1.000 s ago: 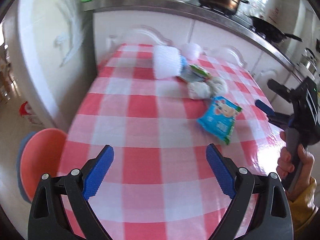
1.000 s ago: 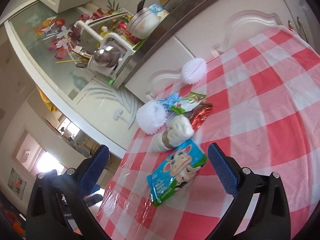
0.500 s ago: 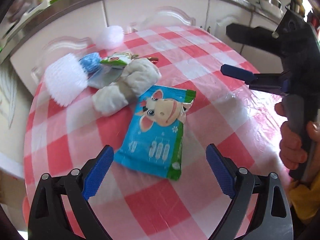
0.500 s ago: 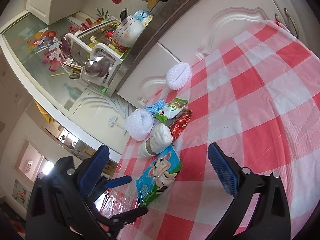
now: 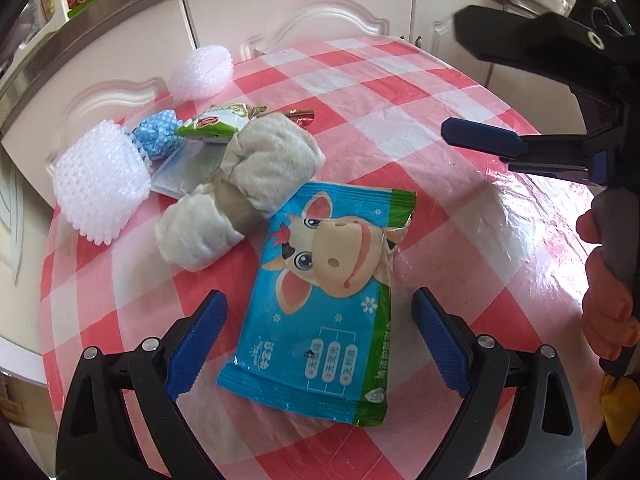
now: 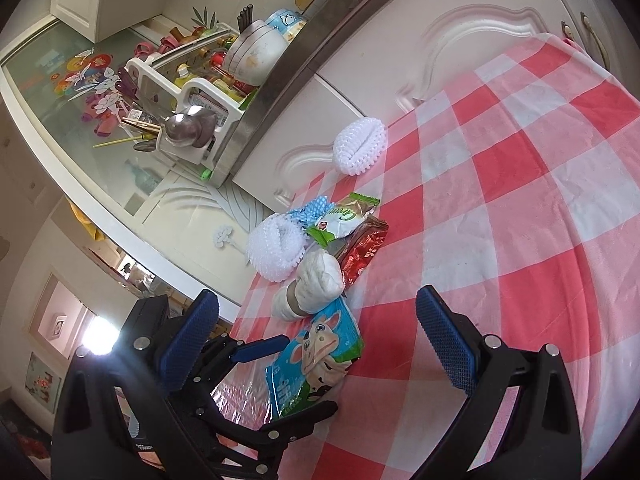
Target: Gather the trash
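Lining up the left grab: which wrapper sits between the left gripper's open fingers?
The blue cow-print packet, lying flat between the left gripper fingers. The green-and-white wrapper and red foil one lie farther back.

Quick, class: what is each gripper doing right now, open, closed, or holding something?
Left gripper: open, empty, its fingers on either side of the blue cow packet.
Right gripper: open, holding nothing, above the checked tablecloth.

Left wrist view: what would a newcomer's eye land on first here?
The blue cow-print packet lies flat on the red-and-white checked tablecloth, framed between the open fingers of the left gripper. Just beyond it sits a small heap: a rolled white cloth touching the packet's far corner, a white foam net and a green snack wrapper. The right gripper hangs open at the right.
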Motion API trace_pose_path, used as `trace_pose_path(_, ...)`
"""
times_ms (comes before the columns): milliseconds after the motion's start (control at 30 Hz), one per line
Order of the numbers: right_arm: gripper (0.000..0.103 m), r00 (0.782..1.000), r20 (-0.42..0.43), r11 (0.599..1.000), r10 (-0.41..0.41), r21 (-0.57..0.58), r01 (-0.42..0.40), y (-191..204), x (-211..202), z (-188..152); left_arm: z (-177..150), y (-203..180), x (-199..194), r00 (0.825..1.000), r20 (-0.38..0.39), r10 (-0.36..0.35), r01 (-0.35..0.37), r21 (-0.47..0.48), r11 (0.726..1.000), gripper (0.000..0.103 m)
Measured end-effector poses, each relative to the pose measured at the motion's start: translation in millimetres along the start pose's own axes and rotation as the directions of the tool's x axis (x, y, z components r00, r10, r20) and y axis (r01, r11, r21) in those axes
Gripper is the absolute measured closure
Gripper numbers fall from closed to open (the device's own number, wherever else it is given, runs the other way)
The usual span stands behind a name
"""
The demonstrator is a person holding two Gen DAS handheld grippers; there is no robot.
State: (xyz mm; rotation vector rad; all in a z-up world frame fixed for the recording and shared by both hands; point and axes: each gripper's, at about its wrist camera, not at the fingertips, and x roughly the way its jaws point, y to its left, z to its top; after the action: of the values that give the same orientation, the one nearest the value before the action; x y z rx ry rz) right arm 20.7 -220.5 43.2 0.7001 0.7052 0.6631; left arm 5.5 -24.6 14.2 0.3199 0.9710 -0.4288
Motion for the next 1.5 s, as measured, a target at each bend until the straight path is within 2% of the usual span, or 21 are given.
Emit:
trace_pose_path(33,0.004,1.0,0.002,1.0,-0.004,0.0,0.004,0,1,1,1,0,1,1.0,0.002,-0.002,0.002,0.001,1.0,0.011)
trace_pose_path(133,0.004,1.0,0.004,1.0,0.0,0.008,0.0,-1,6,2,1,-1,-1,0.999,0.016,-0.031,0.031,-0.002,1.0,0.023)
trace_pose_path(233,0.004,1.0,-0.005,1.0,-0.002,0.004,0.002,0,11,2,1,-3,-2,0.999,0.026,-0.037,0.037,-0.003,0.999,0.028)
trace_pose_path(367,0.004,0.999,-0.035,1.0,-0.013,-0.013,0.012,4,23,2,-1,-2,-5,0.998,0.04,-0.04,0.041,-0.017,0.999,0.04)
trace_pose_path(567,0.005,0.997,-0.072,0.999,-0.027,-0.029,0.025,9,40,1,-4,-1,-7,0.998,0.052,-0.041,0.043,-0.036,0.998,0.047)
trace_pose_path(633,0.008,0.996,-0.082,0.999,-0.024,-0.041,0.021,13,44,0,-6,-2,-9,0.998,0.053,-0.044,0.046,-0.046,0.998,0.048)
trace_pose_path(700,0.017,0.995,-0.101,0.998,-0.027,-0.053,0.022,17,51,-1,-10,-2,-12,0.997,0.053,-0.049,0.052,-0.052,0.997,0.048)
trace_pose_path(733,0.025,0.993,-0.113,0.998,-0.032,-0.06,0.025,19,55,-2,-12,-2,-13,0.997,0.054,-0.053,0.056,-0.055,0.997,0.048)
trace_pose_path(767,0.027,0.991,-0.125,0.997,-0.045,-0.067,0.037,21,59,-3,-15,-3,-15,0.997,0.055,-0.056,0.059,-0.057,0.997,0.048)
trace_pose_path(1033,0.031,0.972,-0.182,0.981,-0.151,-0.152,0.124,33,80,-12,-32,1,-26,0.994,0.066,-0.082,0.087,-0.083,0.993,0.048)
trace_pose_path(1167,0.049,0.963,-0.203,0.972,-0.177,-0.189,0.138,38,88,-16,-36,2,-28,0.994,0.068,-0.089,0.095,-0.093,0.991,0.048)
trace_pose_path(1300,0.05,0.956,-0.212,0.964,-0.2,-0.219,0.153,41,92,-19,-35,10,-26,0.993,0.072,-0.094,0.102,-0.107,0.989,0.048)
trace_pose_path(1367,0.06,0.953,-0.217,0.959,-0.213,-0.235,0.161,43,93,-21,-38,13,-27,0.993,0.076,-0.095,0.104,-0.116,0.988,0.048)
trace_pose_path(1500,0.062,0.95,-0.215,0.946,-0.229,-0.277,0.165,49,96,-25,-44,20,-28,0.992,0.081,-0.092,0.103,-0.133,0.986,0.048)
